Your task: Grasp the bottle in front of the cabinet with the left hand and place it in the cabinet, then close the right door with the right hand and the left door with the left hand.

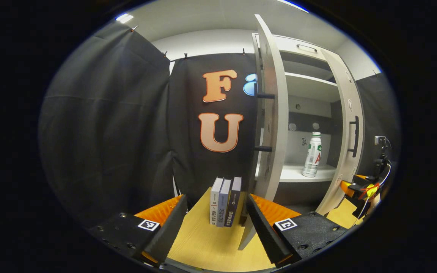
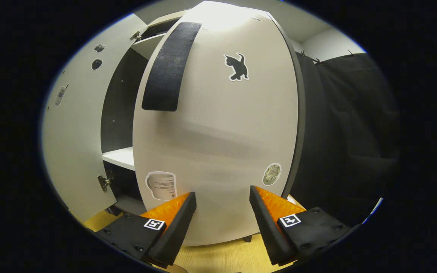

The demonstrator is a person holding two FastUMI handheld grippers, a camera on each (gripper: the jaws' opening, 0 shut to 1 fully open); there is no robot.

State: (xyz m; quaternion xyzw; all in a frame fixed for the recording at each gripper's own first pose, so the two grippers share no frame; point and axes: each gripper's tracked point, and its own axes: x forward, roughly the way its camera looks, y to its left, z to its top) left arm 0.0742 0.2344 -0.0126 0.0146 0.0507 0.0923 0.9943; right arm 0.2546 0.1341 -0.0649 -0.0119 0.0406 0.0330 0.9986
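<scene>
A white bottle point(image 1: 312, 154) with a green label stands upright on the lower shelf point(image 1: 290, 173) inside the white cabinet. Both doors stand open. In the left gripper view the left door point(image 1: 271, 113) is seen edge-on just right of my left gripper point(image 1: 216, 199), which is open and holds nothing. The right door point(image 1: 349, 129) hangs partly swung, and my right gripper point(image 1: 360, 189) is low beside it. In the right gripper view that door's outer face point(image 2: 222, 125), with its black handle point(image 2: 171, 64), is right in front of my open right gripper point(image 2: 222, 191).
Three books point(image 1: 225, 201) stand upright on the wooden table point(image 1: 203, 242) just ahead of the left gripper and beside the left door. The left door's inner face point(image 2: 78, 125) and the cabinet shelf point(image 2: 118, 157) lie left of the right door. Black cloth walls surround the booth.
</scene>
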